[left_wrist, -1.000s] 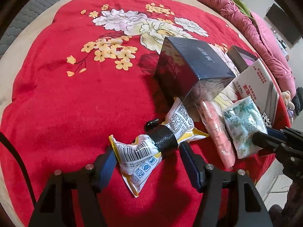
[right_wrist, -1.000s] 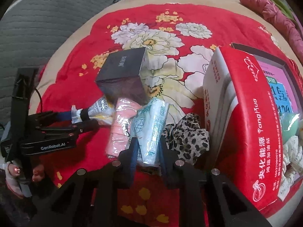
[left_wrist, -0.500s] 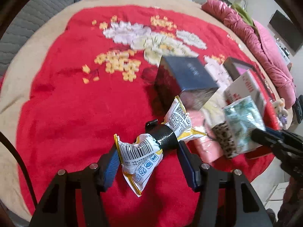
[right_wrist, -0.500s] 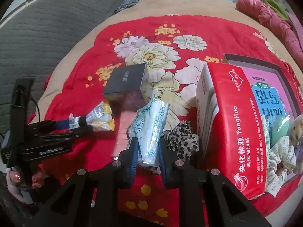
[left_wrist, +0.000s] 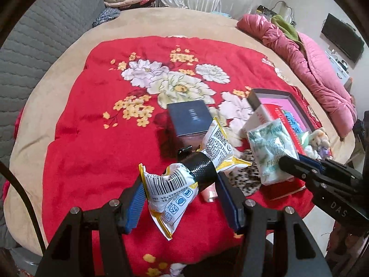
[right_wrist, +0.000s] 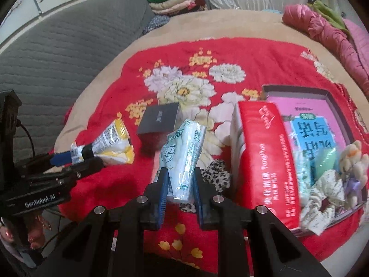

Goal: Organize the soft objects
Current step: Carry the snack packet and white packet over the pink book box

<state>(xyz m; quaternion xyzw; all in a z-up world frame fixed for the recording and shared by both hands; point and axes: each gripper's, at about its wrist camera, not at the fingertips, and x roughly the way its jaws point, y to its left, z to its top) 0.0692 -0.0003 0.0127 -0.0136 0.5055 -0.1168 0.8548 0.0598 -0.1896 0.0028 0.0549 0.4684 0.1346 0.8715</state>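
Nearest, left wrist view: left gripper (left_wrist: pixel 180 199) clamped on a yellow-and-white snack packet (left_wrist: pixel 184 180), blue pads pressing both sides of its crumpled middle, where a black band (left_wrist: pixel 203 168) wraps the packet. Packet held clear above the red floral blanket (left_wrist: pixel 87 143).

Nearest, right wrist view: right gripper (right_wrist: pixel 179 190) closed nearly together on a pale green-and-white tissue pack (right_wrist: pixel 184 152), pads gripping its lower end, pack standing upright between the fingers and raised off the blanket.

Below and just behind both held items: a leopard-print cloth (right_wrist: pixel 218 175) lying on the blanket, beside a pink item (left_wrist: pixel 208 192) partly hidden under the snack packet.

Middle distance: a dark blue box (left_wrist: pixel 190 120) resting on the blanket's white flower print. To its right, a red-and-white carton (right_wrist: pixel 265 157) standing on edge against an open shallow box (right_wrist: pixel 332 106) with a pink printed panel inside. In the near end of that box: a small plush toy (right_wrist: pixel 352 159) and a pale patterned cloth (right_wrist: pixel 327 189).

Far: pink quilted bedding (left_wrist: pixel 311 69) along the right edge of the bed, a grey quilted headboard (right_wrist: pixel 57 53) at left, folded textiles (right_wrist: pixel 177 2) stacked at the back.
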